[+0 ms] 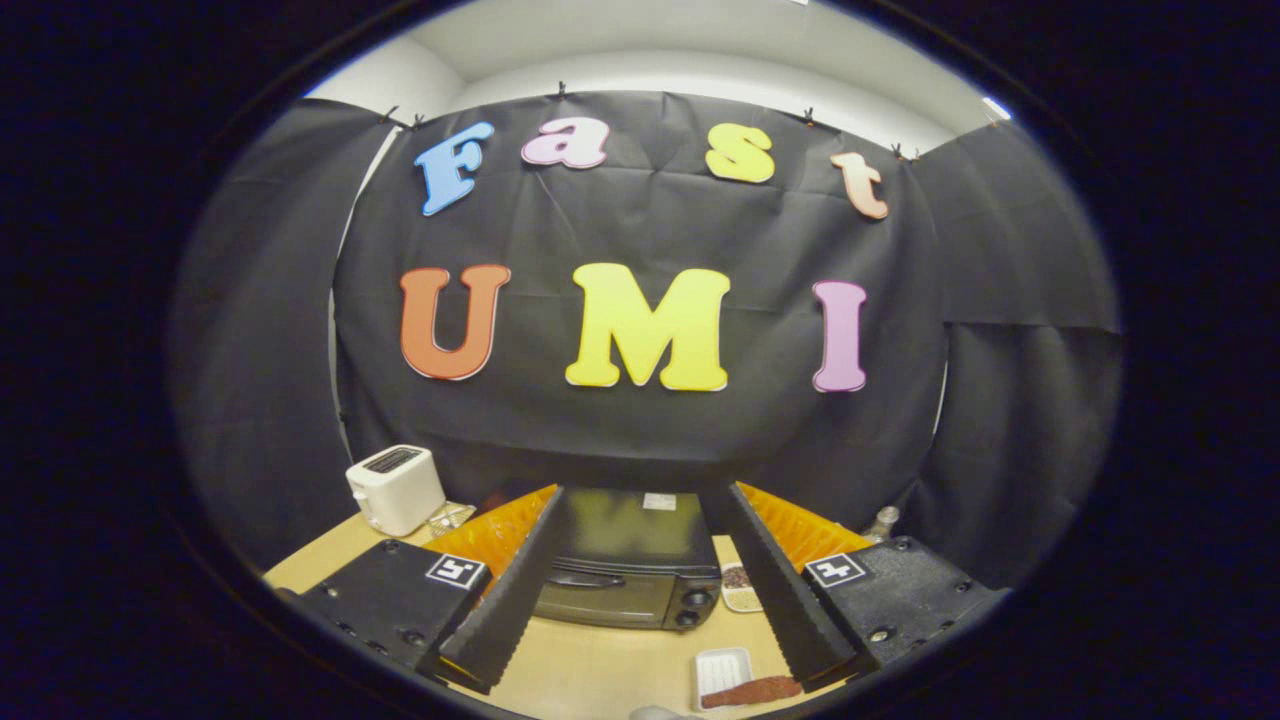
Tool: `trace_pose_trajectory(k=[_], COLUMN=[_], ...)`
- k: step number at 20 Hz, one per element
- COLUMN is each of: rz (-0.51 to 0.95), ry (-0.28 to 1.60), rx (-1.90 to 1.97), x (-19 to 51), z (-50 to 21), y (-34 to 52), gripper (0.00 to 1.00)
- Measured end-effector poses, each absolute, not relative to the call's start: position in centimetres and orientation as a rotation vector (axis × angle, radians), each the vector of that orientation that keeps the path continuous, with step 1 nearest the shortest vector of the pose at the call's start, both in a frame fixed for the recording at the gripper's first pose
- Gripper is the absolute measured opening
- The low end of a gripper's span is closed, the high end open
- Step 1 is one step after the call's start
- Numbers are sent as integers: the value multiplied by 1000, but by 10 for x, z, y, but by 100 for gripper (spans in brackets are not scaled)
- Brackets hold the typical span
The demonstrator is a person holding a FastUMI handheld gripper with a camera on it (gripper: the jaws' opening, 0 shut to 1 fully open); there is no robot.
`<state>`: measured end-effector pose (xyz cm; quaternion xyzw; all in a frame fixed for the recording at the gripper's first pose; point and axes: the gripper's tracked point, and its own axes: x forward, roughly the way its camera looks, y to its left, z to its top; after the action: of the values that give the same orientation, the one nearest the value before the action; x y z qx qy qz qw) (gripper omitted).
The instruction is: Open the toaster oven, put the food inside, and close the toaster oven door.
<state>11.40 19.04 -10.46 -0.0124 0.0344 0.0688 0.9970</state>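
A black toaster oven [625, 560] stands on the wooden table [590, 670], seen between my two fingers and a little beyond them. Its door is shut, with the handle [585, 579] across the top of the glass and knobs [692, 607] at the right. My gripper [635, 495] is open, held high above the table, with nothing between its fingers. A small white tray [722, 673] with a brownish piece of food [752, 691] lies on the table close in front, near the right finger.
A white pop-up toaster [396, 488] stands at the back left of the table. A small dish of dark food [738, 585] sits just right of the oven. A bottle top [881, 521] shows at the back right. Black cloth walls close the booth behind.
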Motion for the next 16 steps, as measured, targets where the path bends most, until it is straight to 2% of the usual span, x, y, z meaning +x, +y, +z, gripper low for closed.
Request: trace_pose_trajectory(k=[3, 10, 14, 16], rz=[168, 134, 126, 117], ry=[109, 247, 324, 302], rx=[-9, -26, -44, -28], x=[142, 207, 219, 222], z=[-143, -232, -267, -262], y=[227, 265, 267, 267], gripper=[100, 100, 100, 100])
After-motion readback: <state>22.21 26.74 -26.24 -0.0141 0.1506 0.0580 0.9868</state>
